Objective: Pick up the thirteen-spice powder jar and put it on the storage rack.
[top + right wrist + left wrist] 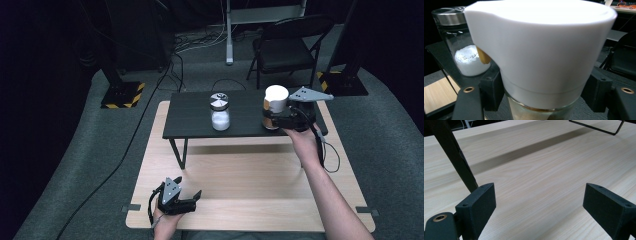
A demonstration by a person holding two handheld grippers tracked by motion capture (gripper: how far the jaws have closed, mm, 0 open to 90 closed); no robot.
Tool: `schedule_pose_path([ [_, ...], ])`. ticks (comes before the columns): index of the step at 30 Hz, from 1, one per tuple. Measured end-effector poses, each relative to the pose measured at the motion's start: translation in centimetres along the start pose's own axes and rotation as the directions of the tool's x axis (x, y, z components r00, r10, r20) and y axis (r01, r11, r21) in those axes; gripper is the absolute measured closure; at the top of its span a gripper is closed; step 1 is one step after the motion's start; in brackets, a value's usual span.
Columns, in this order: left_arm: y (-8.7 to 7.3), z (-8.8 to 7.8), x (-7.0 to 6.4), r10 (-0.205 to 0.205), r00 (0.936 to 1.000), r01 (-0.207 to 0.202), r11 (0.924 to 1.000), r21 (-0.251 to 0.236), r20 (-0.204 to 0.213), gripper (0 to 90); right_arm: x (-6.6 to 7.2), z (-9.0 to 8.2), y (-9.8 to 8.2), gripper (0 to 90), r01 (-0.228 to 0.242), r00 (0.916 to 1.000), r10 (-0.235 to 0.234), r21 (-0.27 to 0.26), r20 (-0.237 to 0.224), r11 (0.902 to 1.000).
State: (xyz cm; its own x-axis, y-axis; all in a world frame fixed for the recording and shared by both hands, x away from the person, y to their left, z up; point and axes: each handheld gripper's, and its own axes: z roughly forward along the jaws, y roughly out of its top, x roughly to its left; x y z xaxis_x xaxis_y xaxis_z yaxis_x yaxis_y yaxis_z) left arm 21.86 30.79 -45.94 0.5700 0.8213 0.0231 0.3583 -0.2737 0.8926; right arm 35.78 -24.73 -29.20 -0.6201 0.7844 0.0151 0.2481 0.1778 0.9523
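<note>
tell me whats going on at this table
A person holds a gripper in each hand. The right gripper has its jaws around the glass body of a white-lidded jar standing on a small black table, beside a glass shaker of white powder. The left gripper rests open on the wooden tabletop, holding nothing.

My left gripper [192, 197] sits low near my body, held in my left hand [165, 220], its 2 fingers [477, 207] spread wide apart with nothing between them. My right arm [325, 185] reaches forward, my right hand [302, 137] holding the right gripper [272, 117] level, its 2 fingers [491, 87] closed against the sides of a jar [541, 57].
</note>
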Motion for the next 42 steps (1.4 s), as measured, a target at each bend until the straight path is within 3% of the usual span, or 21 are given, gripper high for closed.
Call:
schedule_pose_path([
  [5, 0.0, 0.0, 0.0, 0.001, 1.0, -0.001, 1.0, 0.002, 0.0, 10.6, 0.4, -0.2, -0.2, 18.4, -0.007, 0.9997, 0.007, 0.01, 0.024, 0.9999],
  [8, 0.0, 0.0, -0.1, 0.0, 1.0, 0.0, 1.0, -0.001, -0.001, 10.5, 0.1, -0.7, -0.5, 16.4, -0.022, 0.9997, 0.022, -0.008, 0.008, 0.9997],
  [23, 0.0, -0.1, -0.2, 0.001, 1.0, -0.001, 1.0, -0.005, -0.01, 10.6, -0.5, -4.0, -2.5, 9.6, 0.01, 0.9993, -0.011, -0.026, -0.035, 0.9996],
  [35, 0.0, 0.0, -0.3, 0.004, 0.9999, -0.004, 1.0, -0.003, -0.012, 10.6, -1.1, -7.1, -5.6, 6.1, 0.047, 0.991, -0.054, -0.057, -0.123, 0.9973],
  [42, 0.0, 0.0, -0.2, 0.004, 0.9999, -0.004, 1.0, -0.003, -0.01, 10.6, -1.3, -8.5, -7.9, 6.0, 0.072, 0.9792, -0.09, -0.099, -0.182, 0.9925],
])
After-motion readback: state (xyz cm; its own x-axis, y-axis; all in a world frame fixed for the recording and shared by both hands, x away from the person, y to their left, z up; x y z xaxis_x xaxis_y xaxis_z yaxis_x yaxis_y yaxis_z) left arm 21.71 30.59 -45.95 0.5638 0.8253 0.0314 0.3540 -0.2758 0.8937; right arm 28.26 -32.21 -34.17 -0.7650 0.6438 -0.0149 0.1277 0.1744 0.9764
